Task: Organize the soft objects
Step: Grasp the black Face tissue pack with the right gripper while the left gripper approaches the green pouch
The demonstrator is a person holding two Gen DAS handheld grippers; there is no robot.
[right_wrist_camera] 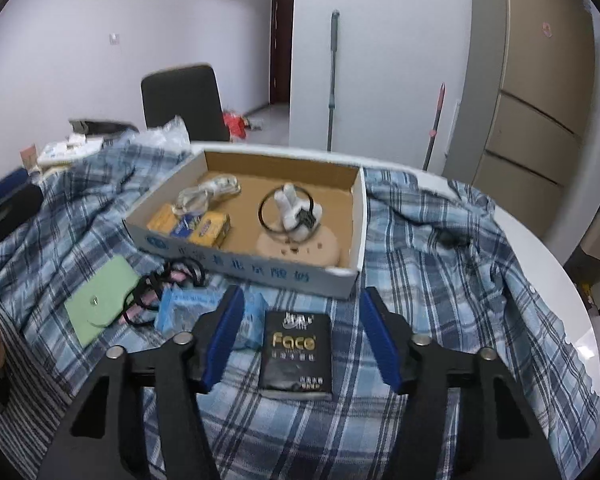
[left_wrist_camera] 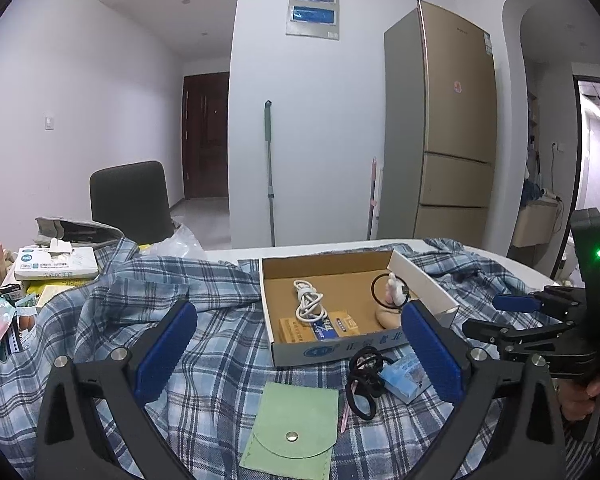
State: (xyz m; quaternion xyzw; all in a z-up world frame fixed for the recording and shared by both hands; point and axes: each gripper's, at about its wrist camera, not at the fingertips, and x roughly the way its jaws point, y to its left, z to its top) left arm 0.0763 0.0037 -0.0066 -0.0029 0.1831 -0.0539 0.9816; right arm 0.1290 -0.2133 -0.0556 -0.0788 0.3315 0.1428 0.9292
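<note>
Left wrist view: the left tool [left_wrist_camera: 296, 344] stands with its blue pads spread wide and nothing between them, low over a blue plaid shirt [left_wrist_camera: 204, 320] that covers the white bench [left_wrist_camera: 516, 264]. Near the bench's front edge a pale green pouch [left_wrist_camera: 296, 436] with a metal snap lies flat on the shirt. Just right of it are black hair ties [left_wrist_camera: 362, 384] over a pink stick, and touching them a light blue tissue pack [left_wrist_camera: 406, 380], partly behind the tool's right pad. Behind these sits an open cardboard box [left_wrist_camera: 328, 350]. Inside it are a coiled white cable [left_wrist_camera: 310, 300], a yellow packet with a blue label [left_wrist_camera: 320, 326], and at its right end a white plush toy [left_wrist_camera: 394, 290] with a black ring, on a tan round piece. At the bench's right edge the right tool [left_wrist_camera: 496, 316] shows from the side, a hand [left_wrist_camera: 588, 392] on its handle. The bench's left end holds a tissue box [left_wrist_camera: 56, 262] and other clutter.

Right wrist view: the right tool [right_wrist_camera: 300, 336] has its pads partly open, and a black packet printed "Face" [right_wrist_camera: 296, 352] lies flat on the shirt between them, touched by neither pad. The tissue pack [right_wrist_camera: 188, 308] is just left of it, partly behind the left pad, then the hair ties [right_wrist_camera: 160, 280] and the green pouch [right_wrist_camera: 100, 300] further left. The box [right_wrist_camera: 260, 268] stands just behind, and the plush toy [right_wrist_camera: 296, 212] is blurred.
</note>
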